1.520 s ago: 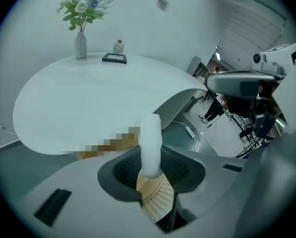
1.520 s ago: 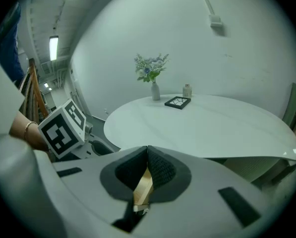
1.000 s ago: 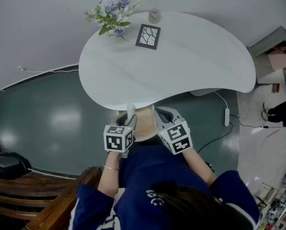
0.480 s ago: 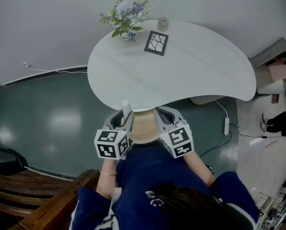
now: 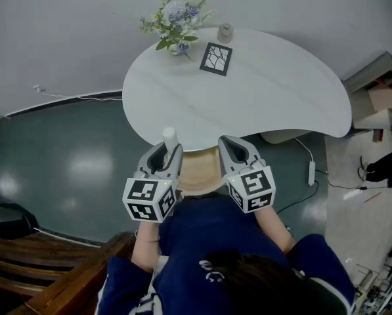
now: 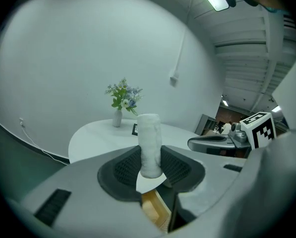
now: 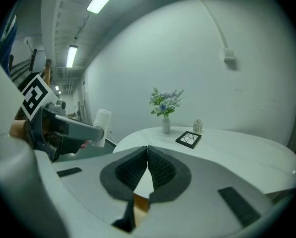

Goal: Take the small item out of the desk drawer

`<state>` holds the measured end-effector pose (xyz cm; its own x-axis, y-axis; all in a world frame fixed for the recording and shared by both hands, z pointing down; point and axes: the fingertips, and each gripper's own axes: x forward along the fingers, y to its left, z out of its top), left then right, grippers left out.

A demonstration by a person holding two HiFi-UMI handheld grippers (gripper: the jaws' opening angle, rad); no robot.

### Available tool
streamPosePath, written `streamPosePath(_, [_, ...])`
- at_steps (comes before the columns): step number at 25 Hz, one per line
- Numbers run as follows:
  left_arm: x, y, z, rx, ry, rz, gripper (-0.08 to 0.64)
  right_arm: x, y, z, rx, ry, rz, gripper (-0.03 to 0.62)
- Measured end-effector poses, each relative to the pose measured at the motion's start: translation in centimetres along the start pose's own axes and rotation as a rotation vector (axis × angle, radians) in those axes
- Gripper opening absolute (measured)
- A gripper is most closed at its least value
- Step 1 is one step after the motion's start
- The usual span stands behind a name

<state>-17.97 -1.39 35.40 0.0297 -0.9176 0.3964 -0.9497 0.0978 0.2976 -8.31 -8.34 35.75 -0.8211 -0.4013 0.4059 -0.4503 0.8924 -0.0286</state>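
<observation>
The left gripper is clamped on a small white roll. Its pads press the lower part, and most of the roll stands upright above them. The right gripper is empty, with its pads closed against each other. In the head view the left gripper and the right gripper sit side by side in front of the person. The roll pokes up at the near edge of the table.

The roll is already out of the drawer, so the step in hand looks like carrying it clear. Because the grip is low on the roll, the top is likely to sway, so it should travel upright and slowly. The surface looks soft, and squeezing harder would probably dent it rather than steady it. The table edge is just ahead, so the roll should rise above it before going forward. The right gripper can probably stay out of the way, or be ready to push the drawer shut.

The drawer is pulled out under the table edge, between the two grippers. The strip of pale wood that shows has nothing on it, and the grippers hide the rest. At the far side of the table a vase holds a bunch of blue and white flowers. A small jar stands near it, and I cannot tell what is inside. A dark picture frame lies between them.
</observation>
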Motion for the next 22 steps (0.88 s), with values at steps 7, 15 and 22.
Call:
streamPosePath(7, [-0.1, -0.2, 0.2, 0.016, -0.019, 0.008, 0.12, -0.6, -1.4, 1.3, 0.04, -0.065, -0.053, 0.008])
streamPosePath(15, [-0.1, 0.0, 0.2, 0.009, -0.025, 0.029, 0.12, -0.7, -0.9, 1.3, -0.009, -0.069, -0.053, 0.006])
streamPosePath(22, [-0.1, -0.5, 0.0, 0.023, -0.023, 0.022, 0.12, -1.1, -0.6, 1.4, -0.018, -0.093, -0.038, 0.006])
